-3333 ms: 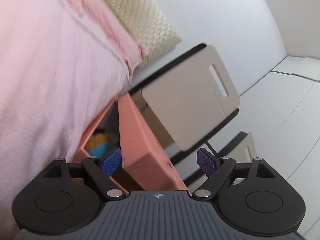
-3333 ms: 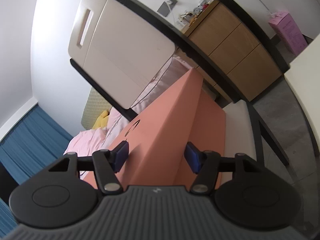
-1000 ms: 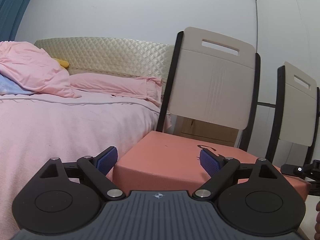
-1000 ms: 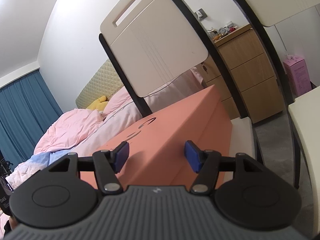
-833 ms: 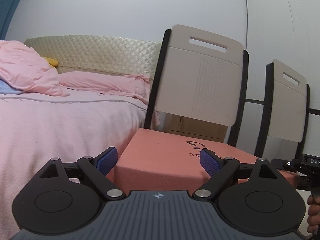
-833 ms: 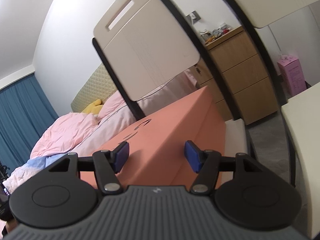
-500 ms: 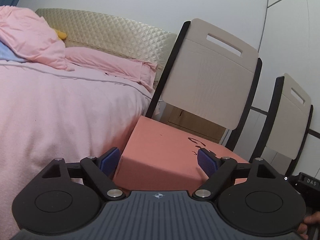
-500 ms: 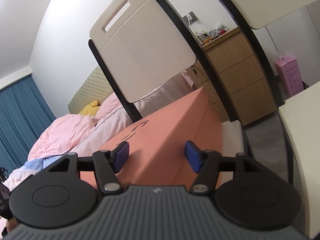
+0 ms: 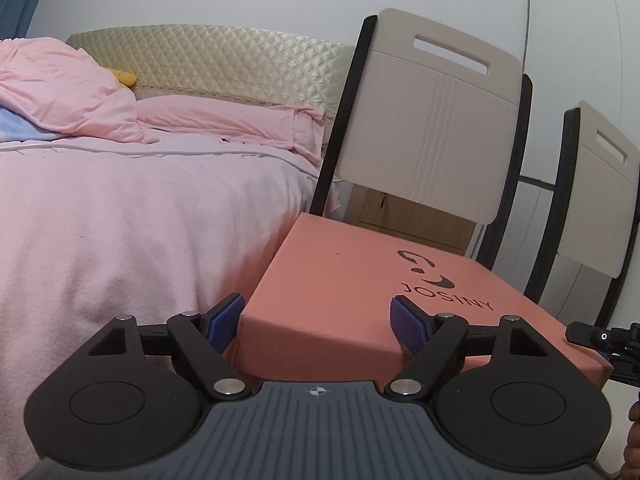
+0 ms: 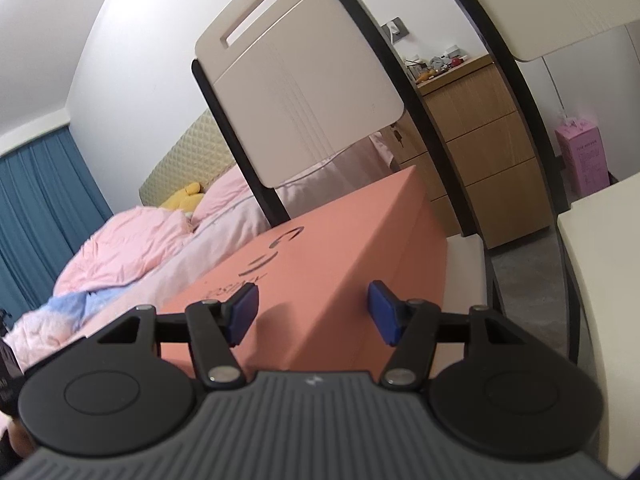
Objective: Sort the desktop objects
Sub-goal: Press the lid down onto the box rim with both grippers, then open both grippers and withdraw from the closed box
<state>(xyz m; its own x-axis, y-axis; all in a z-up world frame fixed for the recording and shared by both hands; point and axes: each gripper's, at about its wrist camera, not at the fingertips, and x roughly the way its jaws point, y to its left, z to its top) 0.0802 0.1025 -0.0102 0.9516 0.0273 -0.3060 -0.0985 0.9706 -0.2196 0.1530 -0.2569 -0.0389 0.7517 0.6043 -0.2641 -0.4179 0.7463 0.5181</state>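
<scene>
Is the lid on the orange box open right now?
No, the orange box has its lid flat and shut on top, with the printed logo facing up.

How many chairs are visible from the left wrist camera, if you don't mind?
2: one chair directly behind the salmon box, another chair at the right edge. More may be out of frame.

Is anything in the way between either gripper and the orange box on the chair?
Nothing visible. The left gripper and right gripper are both open with the orange box directly ahead between their fingers.
</scene>
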